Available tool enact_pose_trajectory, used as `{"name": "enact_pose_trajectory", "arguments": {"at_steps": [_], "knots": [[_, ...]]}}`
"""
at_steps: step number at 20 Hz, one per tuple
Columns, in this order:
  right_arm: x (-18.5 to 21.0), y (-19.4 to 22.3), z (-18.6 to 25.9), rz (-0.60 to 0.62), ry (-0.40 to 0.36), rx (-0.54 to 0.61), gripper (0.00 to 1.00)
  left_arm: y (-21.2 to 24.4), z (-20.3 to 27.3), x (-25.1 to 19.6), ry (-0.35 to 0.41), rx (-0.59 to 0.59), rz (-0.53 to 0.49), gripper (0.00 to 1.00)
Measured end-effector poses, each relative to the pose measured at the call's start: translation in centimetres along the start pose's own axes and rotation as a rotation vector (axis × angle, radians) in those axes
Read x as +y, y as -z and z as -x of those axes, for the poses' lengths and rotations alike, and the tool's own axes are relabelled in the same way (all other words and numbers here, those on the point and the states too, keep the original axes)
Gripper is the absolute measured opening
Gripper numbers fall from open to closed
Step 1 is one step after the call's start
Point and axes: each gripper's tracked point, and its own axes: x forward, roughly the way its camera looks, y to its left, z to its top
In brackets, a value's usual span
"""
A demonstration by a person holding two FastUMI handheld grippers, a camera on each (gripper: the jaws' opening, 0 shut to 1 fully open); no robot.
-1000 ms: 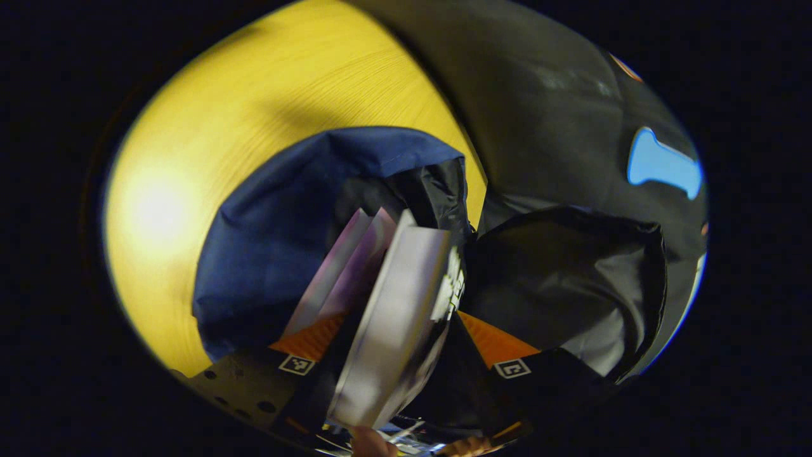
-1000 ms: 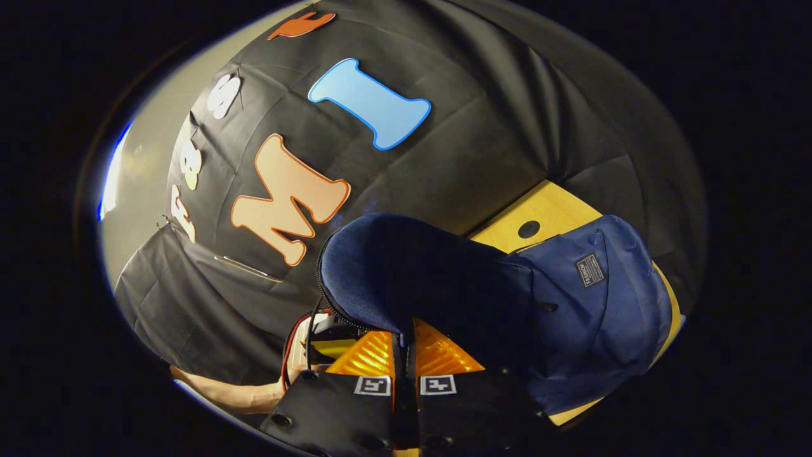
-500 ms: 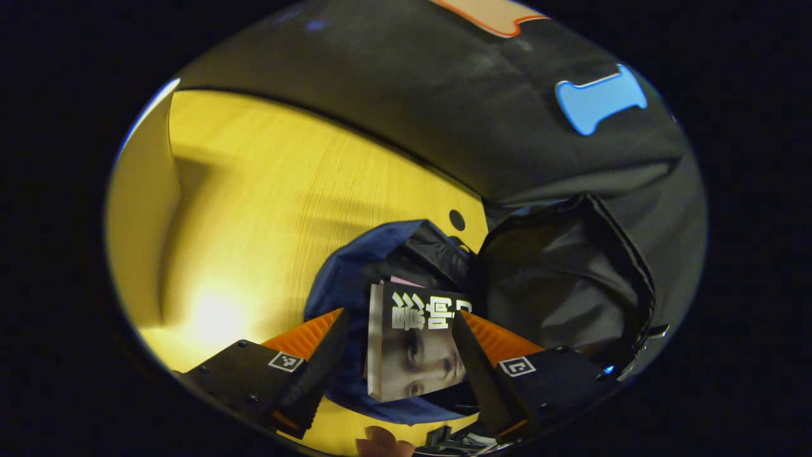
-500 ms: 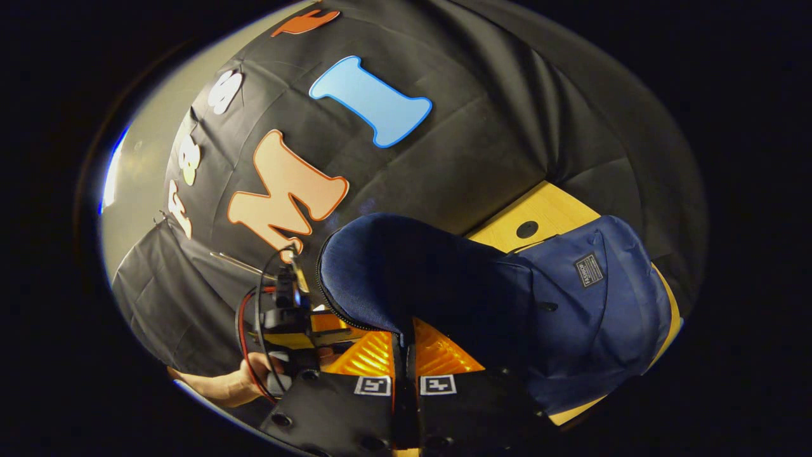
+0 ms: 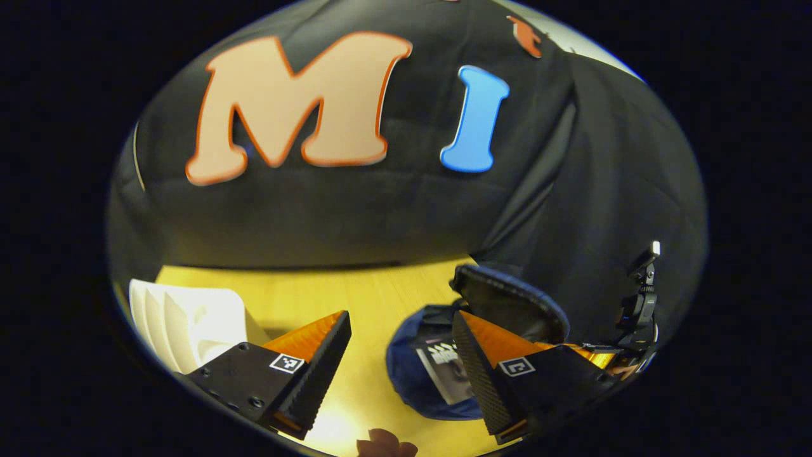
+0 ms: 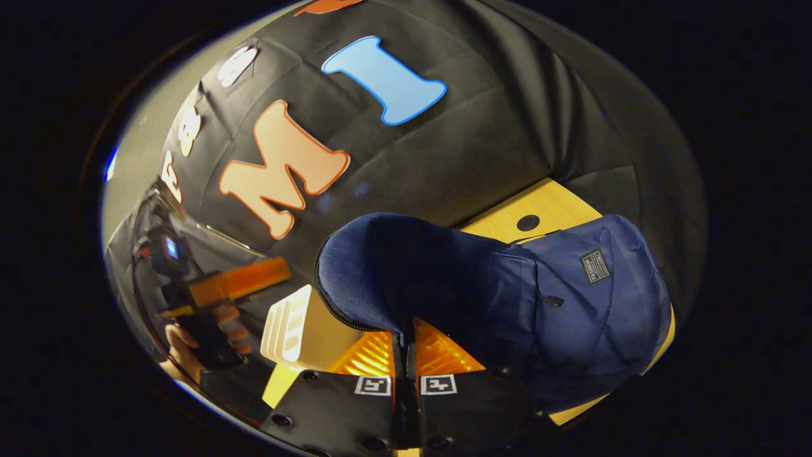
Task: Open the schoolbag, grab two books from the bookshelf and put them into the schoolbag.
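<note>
Left tongs [image 5: 399, 355] spread wide, nothing between the fingers, hovering over the yellow counter [image 5: 355, 298]. Just beyond the right finger sits the blue schoolbag [image 5: 412, 374], mouth open, a book [image 5: 444, 371] tucked inside; that finger hides part of the bag. White bookshelf [image 5: 190, 317] stands off beyond the left finger. Right tongs [image 6: 406, 362] are clamped on the schoolbag's flap [image 6: 393, 273], holding it up; the raised flap blocks most of the bag's opening from that side. A hand [image 6: 203, 336] with the other tongs shows far left.

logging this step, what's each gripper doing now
left gripper: open, holding nothing.
right gripper: closed on the bag flap.
</note>
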Motion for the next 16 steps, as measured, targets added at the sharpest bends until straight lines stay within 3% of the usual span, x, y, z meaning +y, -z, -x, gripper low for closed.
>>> {"name": "enact_pose_trajectory", "arguments": {"at_steps": [3,7,13,16], "knots": [[0.3,1.7,-1.1,0.079,0.055,0.038,0.03,-1.7,2.1,1.1,-0.06,-0.046,-0.081,0.94],[0.2,5.6,-2.8,0.218,0.136,0.131,0.05,-3.7,4.7,4.3,-0.163,-0.134,-0.082,0.93],[-0.6,8.8,-3.8,0.348,0.238,0.21,0.05,-6.9,10.0,8.1,-0.238,-0.248,-0.096,0.93],[-0.5,9.7,-3.9,0.346,0.24,0.215,0.15,-6.5,11.7,10.3,-0.275,-0.251,-0.069,0.92]]}}
